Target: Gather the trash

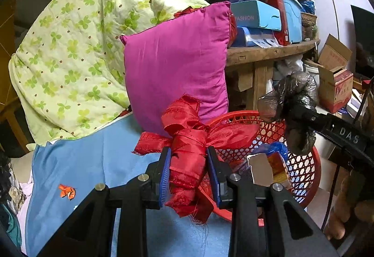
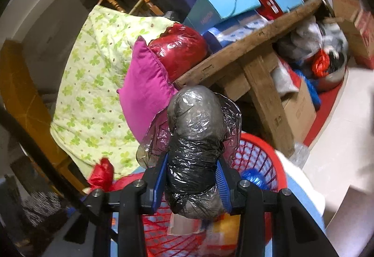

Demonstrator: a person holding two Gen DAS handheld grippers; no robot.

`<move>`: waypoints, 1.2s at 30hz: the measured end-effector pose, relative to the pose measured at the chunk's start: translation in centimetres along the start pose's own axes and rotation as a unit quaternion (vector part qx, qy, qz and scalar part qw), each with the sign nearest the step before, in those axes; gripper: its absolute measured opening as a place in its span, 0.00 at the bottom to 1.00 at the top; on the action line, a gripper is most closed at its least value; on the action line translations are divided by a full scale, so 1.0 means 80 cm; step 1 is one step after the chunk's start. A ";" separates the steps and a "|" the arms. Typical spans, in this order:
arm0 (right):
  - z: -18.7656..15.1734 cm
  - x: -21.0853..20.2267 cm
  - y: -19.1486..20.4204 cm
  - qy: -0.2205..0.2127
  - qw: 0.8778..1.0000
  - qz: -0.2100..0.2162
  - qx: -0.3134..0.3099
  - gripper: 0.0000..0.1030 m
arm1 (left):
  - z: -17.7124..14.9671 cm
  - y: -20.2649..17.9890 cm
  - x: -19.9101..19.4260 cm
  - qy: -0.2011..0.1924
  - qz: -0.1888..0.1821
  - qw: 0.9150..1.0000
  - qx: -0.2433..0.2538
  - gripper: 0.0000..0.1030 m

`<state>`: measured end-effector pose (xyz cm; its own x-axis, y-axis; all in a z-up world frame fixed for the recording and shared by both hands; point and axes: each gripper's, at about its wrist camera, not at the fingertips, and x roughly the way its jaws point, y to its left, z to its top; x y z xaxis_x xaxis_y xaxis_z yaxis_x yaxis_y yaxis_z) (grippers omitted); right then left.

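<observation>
Clamped between the blue pads of the left gripper [image 1: 188, 174]: a knotted wad of frayed red cloth [image 1: 187, 140], upright, its loose ends fanning out to both sides above the fingertips and its ragged lower end hanging below them. Held at the near rim of a red mesh basket [image 1: 301, 163], over the blue sheet [image 1: 93, 163] of a bed. Inside the basket, a scrap of card [image 1: 260, 169], a blue plastic wad [image 1: 277, 148] and a yellow-and-red wrapper [image 1: 279, 164]. On the sheet to the left, well apart from the gripper, a small orange wrapper [image 1: 67, 191].

Pinched in the right gripper [image 2: 192, 183]: a bundle of black and grey plastic bag [image 2: 196, 130], crumpled into a lump that bulges above and below the pads, poised over the same basket [image 2: 257, 154]. Seen from the left wrist, that bundle [image 1: 294, 102] hanging high over the basket's far side, to the right of the red cloth and apart from it.

Behind both: a magenta pillow [image 1: 175, 63] leaning against a clover-print quilt [image 1: 74, 46], and a wooden bench [image 1: 268, 51] stacked with blue and red boxes [image 1: 257, 16]. Cardboard cartons [image 1: 334, 74] on the floor beyond.
</observation>
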<state>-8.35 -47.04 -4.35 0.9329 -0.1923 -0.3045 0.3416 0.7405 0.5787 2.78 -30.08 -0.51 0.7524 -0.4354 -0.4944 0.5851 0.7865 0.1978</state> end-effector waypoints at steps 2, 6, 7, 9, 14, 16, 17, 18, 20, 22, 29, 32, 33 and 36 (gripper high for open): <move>-0.001 0.000 -0.002 -0.013 0.999 -0.017 -0.023 0.41 | -0.001 -0.002 0.004 0.002 -0.002 1.000 -0.001 0.32; -0.005 0.007 -0.012 0.004 1.000 -0.021 -0.018 0.42 | -0.002 -0.007 0.008 0.005 -0.009 1.000 -0.003 0.33; -0.005 0.008 -0.011 0.004 0.999 -0.025 -0.025 0.42 | -0.002 -0.008 0.008 0.004 -0.009 1.000 -0.002 0.33; -0.007 0.009 -0.009 0.005 0.999 -0.024 -0.030 0.42 | -0.003 -0.008 0.006 0.003 -0.011 1.000 -0.002 0.34; -0.013 0.020 -0.001 0.024 0.998 -0.022 -0.051 0.42 | -0.005 -0.008 0.005 0.005 -0.020 1.000 -0.003 0.36; -0.015 0.023 0.001 0.027 0.998 -0.021 -0.054 0.43 | -0.005 -0.008 0.002 0.003 -0.025 1.000 -0.003 0.39; -0.015 0.025 0.001 0.029 0.998 -0.023 -0.055 0.44 | -0.005 -0.007 0.001 0.002 -0.028 1.000 -0.004 0.46; -0.015 0.027 0.001 0.031 0.998 -0.026 -0.055 0.48 | -0.005 -0.007 -0.001 0.000 -0.032 0.999 -0.004 0.50; -0.015 0.032 -0.003 0.036 0.998 -0.028 -0.050 0.56 | -0.005 -0.006 -0.006 -0.009 -0.028 1.000 -0.004 0.64; -0.014 0.033 -0.006 0.038 0.998 -0.027 -0.043 0.57 | -0.005 -0.005 -0.011 -0.016 -0.027 1.000 -0.004 0.65; -0.016 0.031 0.003 0.027 0.997 -0.037 -0.063 0.57 | -0.011 0.012 -0.021 -0.016 -0.015 1.000 -0.014 0.66; -0.020 0.031 0.016 0.025 0.995 -0.044 -0.089 0.57 | -0.018 0.027 -0.024 -0.014 -0.004 1.000 -0.023 0.67; -0.022 0.032 0.021 0.027 0.994 -0.047 -0.096 0.57 | -0.021 0.032 -0.023 -0.011 0.001 1.000 -0.025 0.67; -0.026 0.034 0.033 0.028 0.991 -0.063 -0.114 0.57 | -0.031 0.049 -0.021 -0.002 0.017 0.999 -0.034 0.67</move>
<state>-5.15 -44.27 -5.26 0.8740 -0.2613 -0.4096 0.4146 0.8406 0.3486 3.08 -25.17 -0.97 0.7729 -0.4088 -0.4852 0.5367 0.8292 0.1563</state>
